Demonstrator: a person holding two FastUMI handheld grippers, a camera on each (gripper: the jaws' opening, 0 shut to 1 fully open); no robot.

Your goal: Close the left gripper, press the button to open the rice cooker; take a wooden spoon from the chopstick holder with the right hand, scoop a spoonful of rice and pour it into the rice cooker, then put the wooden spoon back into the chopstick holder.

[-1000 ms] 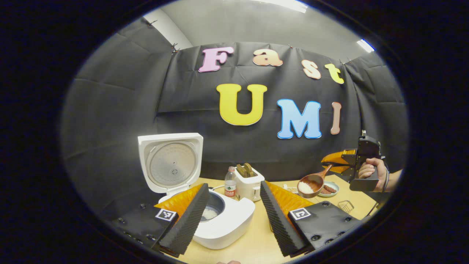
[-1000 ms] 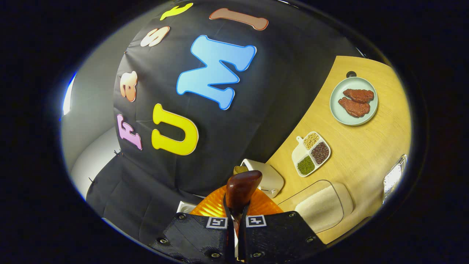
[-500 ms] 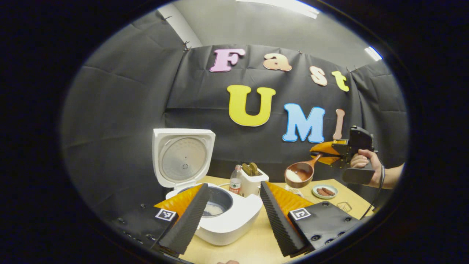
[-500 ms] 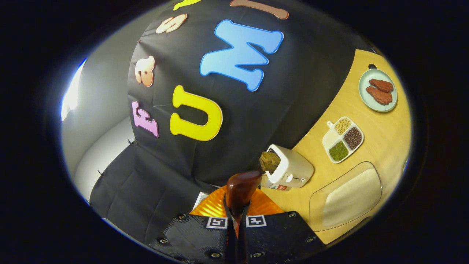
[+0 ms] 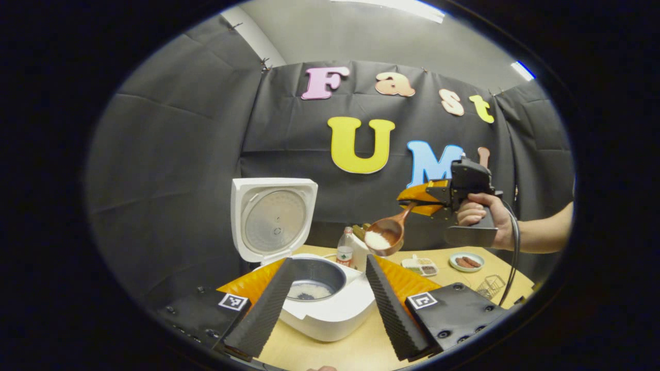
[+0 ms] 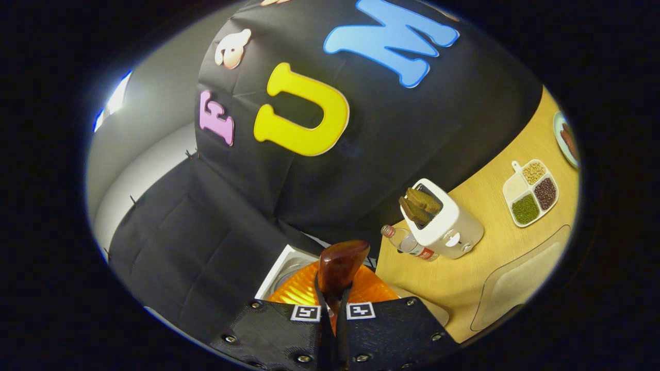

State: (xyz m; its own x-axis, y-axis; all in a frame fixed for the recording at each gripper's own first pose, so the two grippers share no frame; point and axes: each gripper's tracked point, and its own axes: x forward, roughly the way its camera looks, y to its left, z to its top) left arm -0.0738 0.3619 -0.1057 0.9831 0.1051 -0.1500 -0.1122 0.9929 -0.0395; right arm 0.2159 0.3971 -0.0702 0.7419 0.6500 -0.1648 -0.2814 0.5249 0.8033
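The white rice cooker (image 5: 330,314) stands on the table with its lid (image 5: 273,216) raised and some rice in the pot (image 5: 309,291). My left gripper (image 5: 325,304) is open just in front of it, its fingers apart on either side of the pot. A hand holds my right gripper (image 5: 415,198) in the air to the right of the cooker. It is shut on the handle of a wooden spoon (image 5: 384,238) whose bowl carries white rice, up and right of the pot. In the right gripper view the spoon's handle (image 6: 340,265) sticks up between the shut fingers of the right gripper (image 6: 332,309), with a corner of the cooker lid (image 6: 278,270) below.
A white toaster (image 6: 446,229) with bread and a water bottle (image 6: 407,242) stand behind the cooker. Farther right lie a divided dish of beans (image 6: 531,193), a plate with meat (image 5: 465,262), a clear container of rice (image 6: 521,278) and a small wire holder (image 5: 490,285).
The right gripper has carried the rice-filled spoon up and to the left, toward the open cooker. The left gripper stays open and has drifted slightly.
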